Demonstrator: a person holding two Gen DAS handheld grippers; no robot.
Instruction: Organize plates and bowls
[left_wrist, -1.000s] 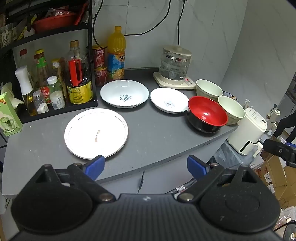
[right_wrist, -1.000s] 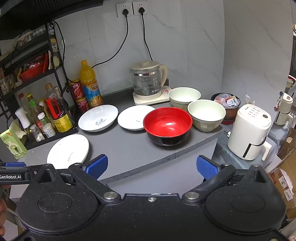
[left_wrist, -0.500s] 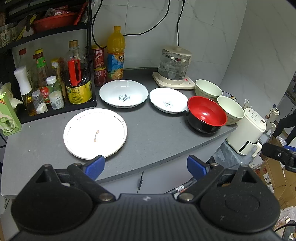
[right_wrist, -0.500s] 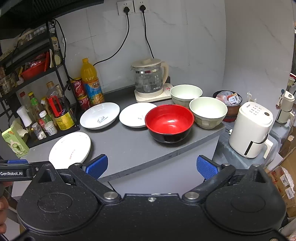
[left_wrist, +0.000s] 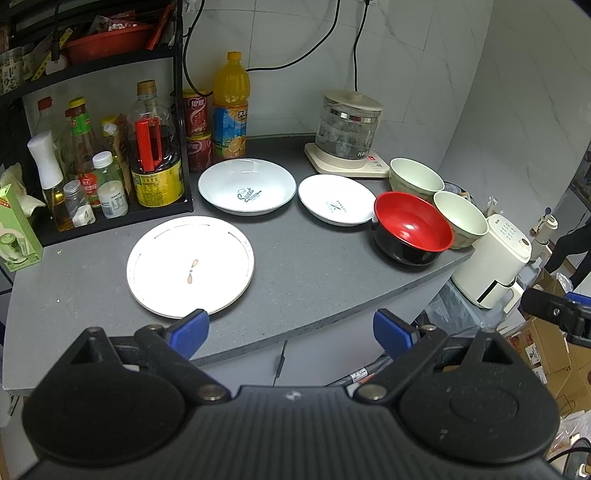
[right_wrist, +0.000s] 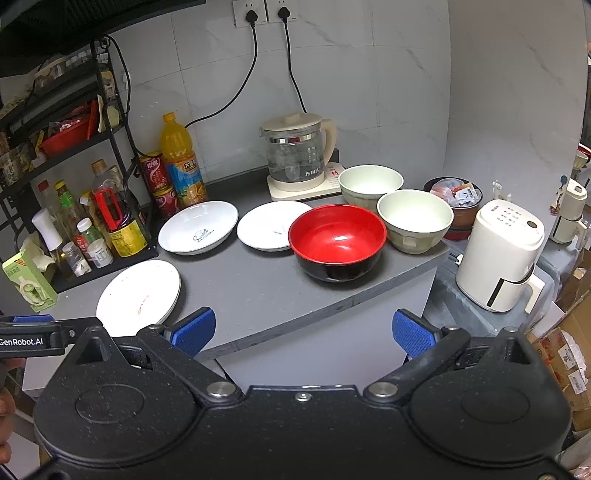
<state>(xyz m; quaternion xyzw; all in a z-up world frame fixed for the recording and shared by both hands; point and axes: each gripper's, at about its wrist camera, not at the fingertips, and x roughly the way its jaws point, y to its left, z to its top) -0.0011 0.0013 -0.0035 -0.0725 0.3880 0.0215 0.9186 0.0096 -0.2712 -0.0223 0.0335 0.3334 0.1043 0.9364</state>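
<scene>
**Pre-grasp state: both grippers clear of the counter, dishes unsorted**

The left gripper (left_wrist: 291, 326) and the right gripper (right_wrist: 303, 330) both stand spread wide and hold nothing. Each hangs off the front edge of the counter (left_wrist: 306, 266), clear of every dish.

**Location of task items**

- Flat plate (left_wrist: 190, 266): near the front edge, toward the left end.
- Deep plate (left_wrist: 246, 186): toward the back, just beside the condiment rack (left_wrist: 110, 218).
- Small plate (left_wrist: 336, 199): right of the deep plate, close to it; whether the rims touch cannot be told.
- Red bowl (left_wrist: 412, 227): toward the right end, overlapping the small plate's rim in both views.
- Two pale bowls (right_wrist: 413, 219), (right_wrist: 370, 184): at the right end, close together; the nearer one sits close to the right edge.

No stacking has been done.

**Hazards from this state**

1. The glazed plates lie flat on the counter. A finger is likely to skid on the rim and push the plate rather than get under it.
2. The red bowl crowds the small plate. Lifting either may drag or chip the other.
3. The nearer pale bowl could be knocked off the right edge by a sideways approach.
4. The glass kettle (right_wrist: 295, 155) stands just behind the bowls; an overshoot could strike it.
</scene>
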